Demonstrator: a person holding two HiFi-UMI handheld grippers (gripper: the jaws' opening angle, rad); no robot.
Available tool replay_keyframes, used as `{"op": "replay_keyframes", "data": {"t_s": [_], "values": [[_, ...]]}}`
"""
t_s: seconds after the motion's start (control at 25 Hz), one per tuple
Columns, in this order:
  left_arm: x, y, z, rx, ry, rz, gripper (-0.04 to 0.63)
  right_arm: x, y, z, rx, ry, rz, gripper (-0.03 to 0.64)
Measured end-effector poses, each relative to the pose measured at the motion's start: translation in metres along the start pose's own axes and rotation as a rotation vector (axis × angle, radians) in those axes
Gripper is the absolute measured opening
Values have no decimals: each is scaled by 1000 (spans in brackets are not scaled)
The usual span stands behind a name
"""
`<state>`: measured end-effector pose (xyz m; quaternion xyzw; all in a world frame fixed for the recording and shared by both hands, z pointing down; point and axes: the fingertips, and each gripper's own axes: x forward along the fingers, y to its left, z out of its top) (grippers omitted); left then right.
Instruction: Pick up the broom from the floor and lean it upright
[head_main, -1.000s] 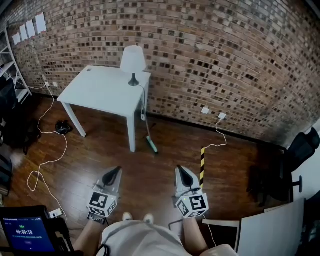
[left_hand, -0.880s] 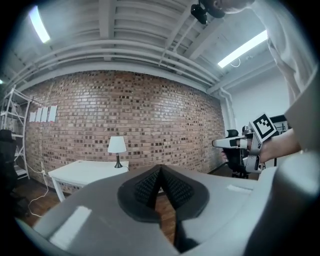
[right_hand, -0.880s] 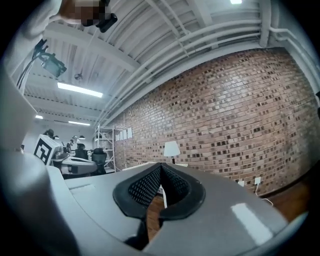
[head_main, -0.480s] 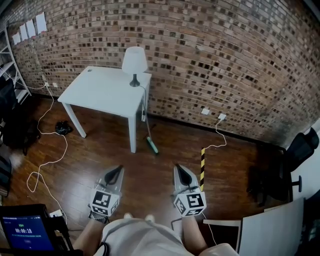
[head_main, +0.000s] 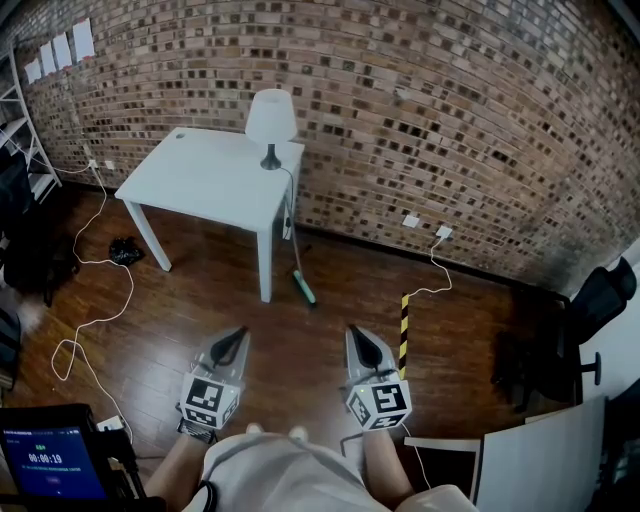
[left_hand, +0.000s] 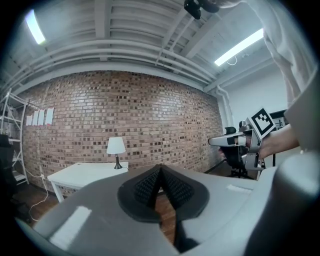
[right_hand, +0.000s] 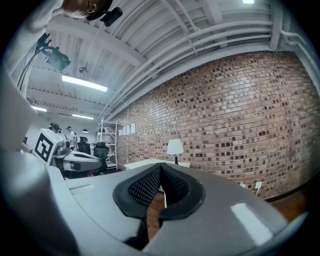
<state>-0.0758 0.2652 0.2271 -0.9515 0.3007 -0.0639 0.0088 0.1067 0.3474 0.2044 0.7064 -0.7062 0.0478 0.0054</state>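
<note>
At the near left a screen (head_main: 48, 465) with a timer stands on the wooden floor (head_main: 300, 360), and a white cable (head_main: 100, 300) snakes from it toward the far brick wall (head_main: 420, 110). A small black object (head_main: 124, 251) lies beside the cable.

Farther right, a white table (head_main: 205, 180) stands against the wall, with a white lamp (head_main: 271, 122) on its far right corner.

The broom (head_main: 297, 272) is just right of the table's near right leg. Its green head is on the floor and its thin handle runs back toward the wall. Whether it lies flat or leans cannot be told. It is well apart from both grippers.

The left gripper (head_main: 236, 336) is held low in front of the person and points toward the table. Its ribbed pads (left_hand: 150, 185) are pressed together with nothing between them. The right gripper (head_main: 354, 333) is beside it, a gap between the two. Its jaws are likewise closed tip to tip and it holds nothing.

Just right of it a yellow-and-black striped bar (head_main: 405, 335) stands on the floor. A black office chair (head_main: 600, 300) is at the far right and a white panel (head_main: 545, 455) at the near right.
</note>
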Motion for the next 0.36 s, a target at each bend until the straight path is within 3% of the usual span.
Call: {"op": "replay_keyframes", "data": {"t_s": [0.36], "values": [[-1,3,2,7,2,6,-2,3,8,2,-18,16,26,11]]}}
